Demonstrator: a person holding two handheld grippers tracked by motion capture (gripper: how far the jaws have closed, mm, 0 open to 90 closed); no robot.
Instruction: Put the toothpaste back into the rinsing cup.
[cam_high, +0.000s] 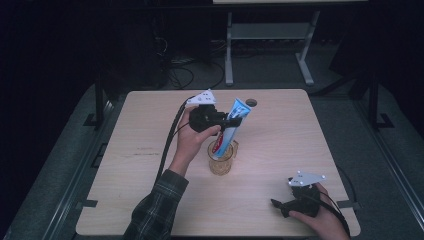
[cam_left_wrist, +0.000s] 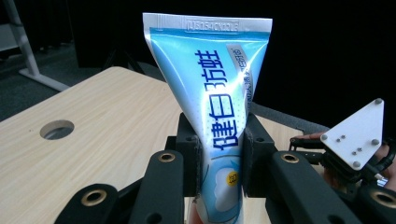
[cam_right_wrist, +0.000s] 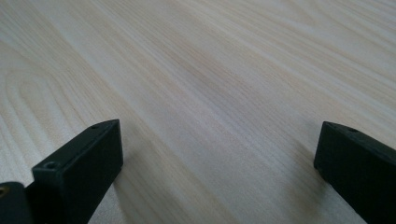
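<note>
Nearest us, our right gripper rests low on the table, jaws wide apart over bare wood. Mid-table, our left gripper is clamped across the middle of the blue toothpaste tube, its cap end down inside the amber glass cup. We judge the tube light, soft and slick, so hold it mid-body; the cup looks fragile and easily tipped.

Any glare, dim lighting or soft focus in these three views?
High view: dim, dark surroundings, table evenly lit. Left gripper view: glare streaks the toothpaste tube, backdrop black. Right gripper view: wood grain soft in the distance, faint shadows beside the jaws.
</note>
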